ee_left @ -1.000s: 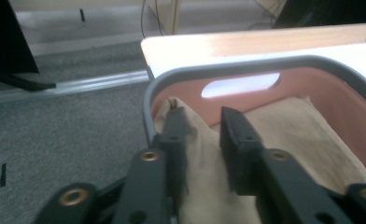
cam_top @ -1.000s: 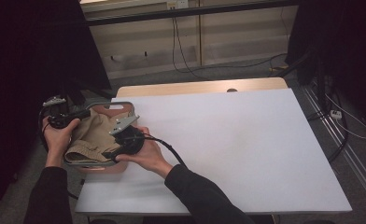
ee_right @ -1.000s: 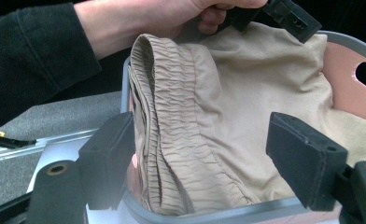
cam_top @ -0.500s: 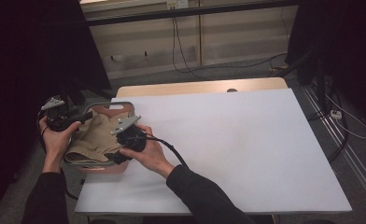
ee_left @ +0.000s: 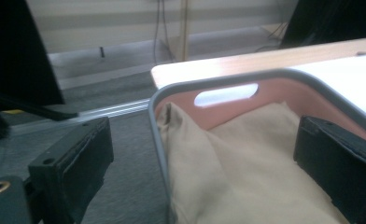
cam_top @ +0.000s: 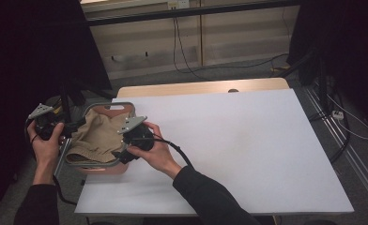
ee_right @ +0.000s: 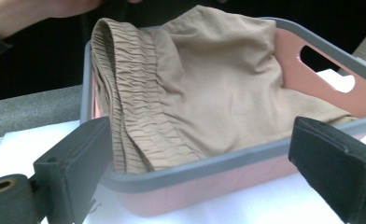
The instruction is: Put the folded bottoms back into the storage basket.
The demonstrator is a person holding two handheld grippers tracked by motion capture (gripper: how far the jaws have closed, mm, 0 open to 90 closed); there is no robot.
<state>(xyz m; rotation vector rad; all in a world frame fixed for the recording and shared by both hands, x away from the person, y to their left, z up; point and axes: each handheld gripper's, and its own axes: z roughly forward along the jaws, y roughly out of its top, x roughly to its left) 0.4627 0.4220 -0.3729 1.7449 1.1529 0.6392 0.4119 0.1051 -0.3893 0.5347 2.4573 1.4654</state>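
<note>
Tan shorts point(cam_top: 97, 136) lie crumpled inside the pink basket point(cam_top: 117, 108) at the desk's point(cam_top: 248, 145) left edge. Left gripper point(cam_top: 72, 125) and right gripper point(cam_top: 121, 152) flank the basket, jaws just opened wide, gripping nothing.

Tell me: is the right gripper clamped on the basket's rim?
No. In the right gripper view the right gripper has its jaws wide apart, clear of the basket rim.
</note>
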